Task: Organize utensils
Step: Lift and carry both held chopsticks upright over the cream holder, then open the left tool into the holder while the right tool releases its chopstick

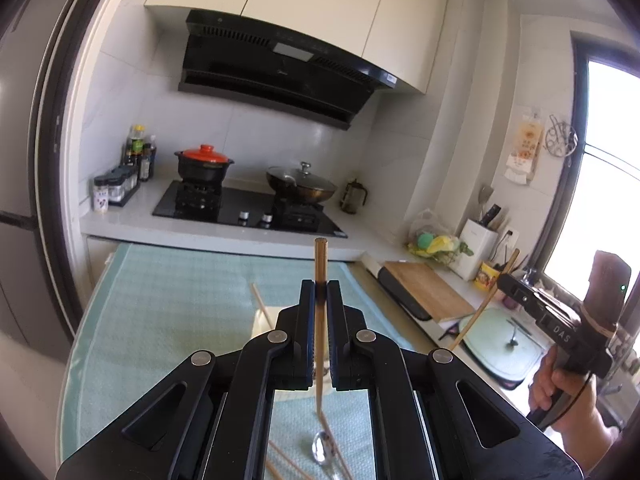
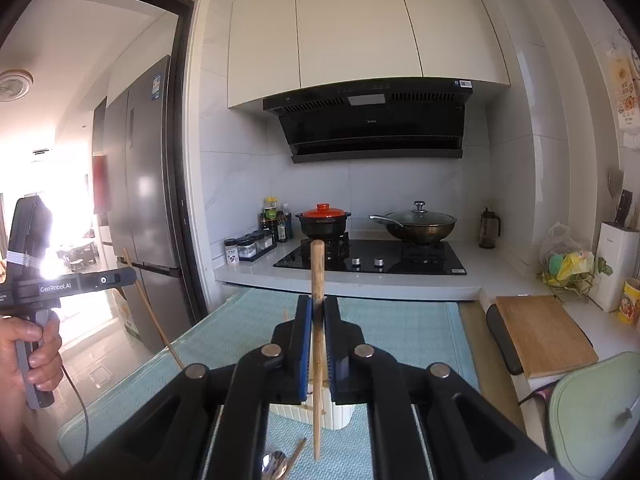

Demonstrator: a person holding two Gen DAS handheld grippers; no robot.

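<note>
Both jaws pinching one upright chopstick each, left gripper (image 1: 321, 292) and right gripper (image 2: 318, 308), likely staged above white holder (image 2: 340, 416) for drop-in.

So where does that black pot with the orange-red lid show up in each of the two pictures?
Left wrist view: the black clay pot with the orange-red lid sits left of centre, on the hob's left burner.
Right wrist view: the same pot sits just above centre, behind the chopstick tip.
Shared landmark: the glass-lidded dark wok stands on the burner to its right in both.
</note>
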